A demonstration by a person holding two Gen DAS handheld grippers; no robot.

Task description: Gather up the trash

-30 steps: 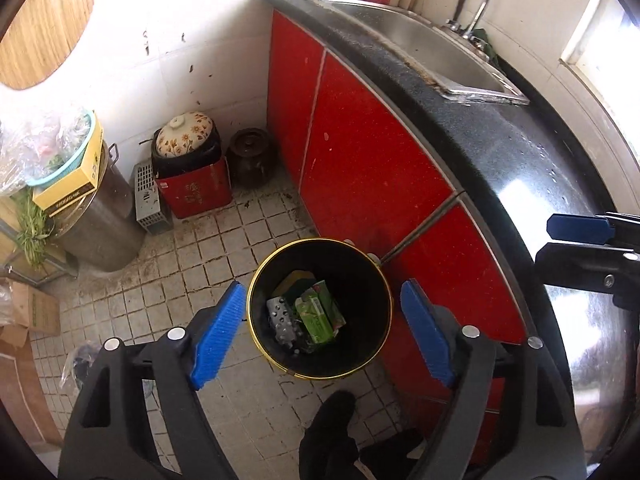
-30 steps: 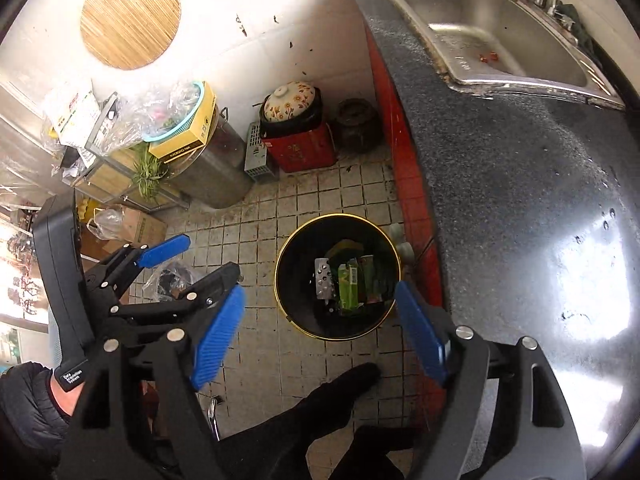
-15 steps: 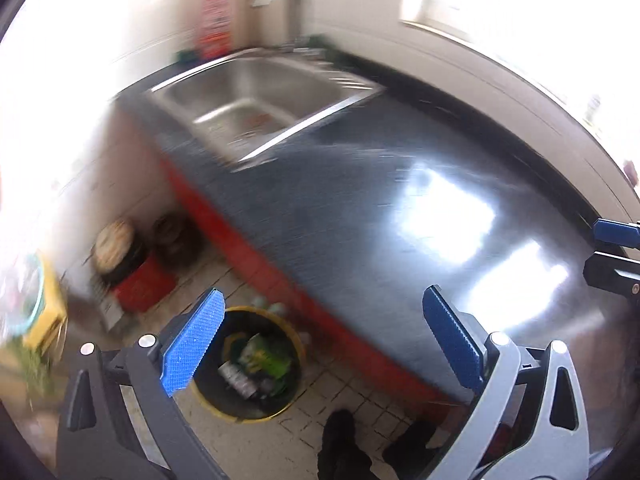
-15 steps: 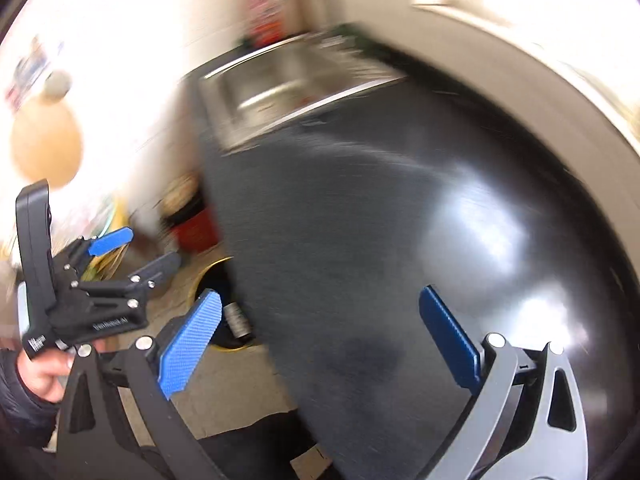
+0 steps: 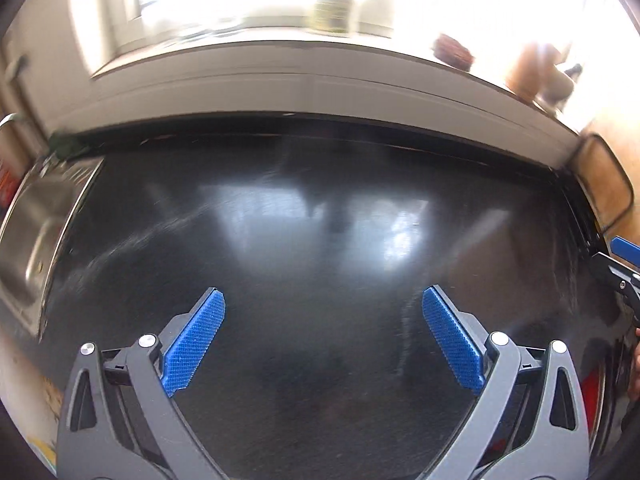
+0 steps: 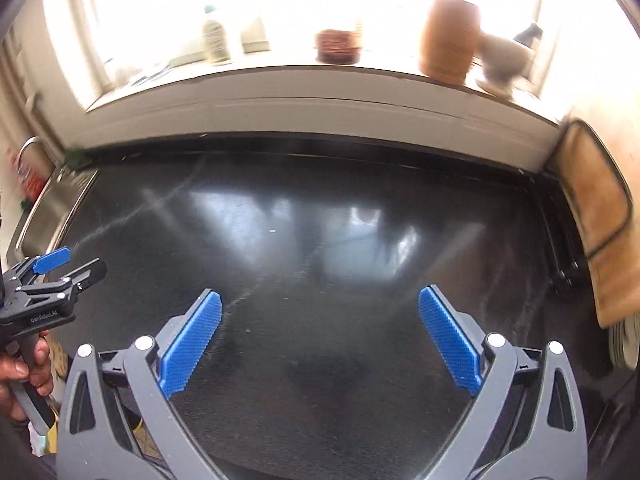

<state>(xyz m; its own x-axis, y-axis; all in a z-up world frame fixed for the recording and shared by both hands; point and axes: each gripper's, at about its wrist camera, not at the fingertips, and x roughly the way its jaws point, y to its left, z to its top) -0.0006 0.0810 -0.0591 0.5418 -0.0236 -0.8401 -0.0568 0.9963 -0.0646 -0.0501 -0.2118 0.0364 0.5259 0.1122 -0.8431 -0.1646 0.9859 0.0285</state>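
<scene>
Both views look down on a glossy black countertop [image 5: 320, 220] with no trash showing on it. My left gripper [image 5: 323, 296] hangs over its middle, blue pads spread wide and nothing between them. My right gripper [image 6: 320, 294] is held the same way, open and empty above the countertop [image 6: 320, 240]. At the right edge of the left wrist view the right gripper [image 5: 608, 252] pokes in. The left gripper [image 6: 84, 262], held by a hand [image 6: 24, 368], shows at the left of the right wrist view. The trash bin is out of view.
A steel sink [image 5: 36, 232] is set into the counter at the left. Along the bright windowsill stand a bottle [image 6: 216, 40], a dark bowl [image 6: 338, 46], a wooden jar [image 6: 448, 40] and a pale bowl [image 6: 504, 60]. A wooden board [image 6: 600, 220] leans at the right.
Both grippers swung up and right from above the yellow-rimmed bin on the floor to over the counter. Their jaws spread wider, and the bin has left both views.
</scene>
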